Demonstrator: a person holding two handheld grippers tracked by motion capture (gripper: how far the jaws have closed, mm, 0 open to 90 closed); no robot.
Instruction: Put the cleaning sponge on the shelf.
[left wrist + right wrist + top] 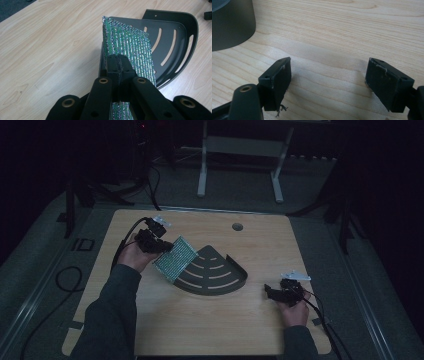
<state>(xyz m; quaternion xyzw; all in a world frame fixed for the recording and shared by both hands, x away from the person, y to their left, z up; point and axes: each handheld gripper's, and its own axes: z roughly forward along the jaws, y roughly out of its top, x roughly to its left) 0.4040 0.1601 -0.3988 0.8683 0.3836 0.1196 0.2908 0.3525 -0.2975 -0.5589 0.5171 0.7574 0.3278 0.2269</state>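
Observation:
A glittery green and silver scouring pad [175, 258] [130, 47] hangs tilted over the left edge of a dark fan-shaped metal rack [215, 272] [175, 42] with curved slots. My left gripper [161, 246] [121, 66] is shut on the pad's near edge, its two jaws pressed together on the thin sheet. At the table's right, my right gripper [270, 292] [328, 80] rests low over bare wood, its jaws wide apart with nothing between them. The rack's rounded outer wall [232, 25] shows at the top left of the right gripper view.
The light wooden table [200, 320] has a round cable hole [237, 226] near its far edge. Cables trail from both grippers, and one loops on the grey floor at the left [67, 280]. A white metal frame [240, 160] stands beyond the table.

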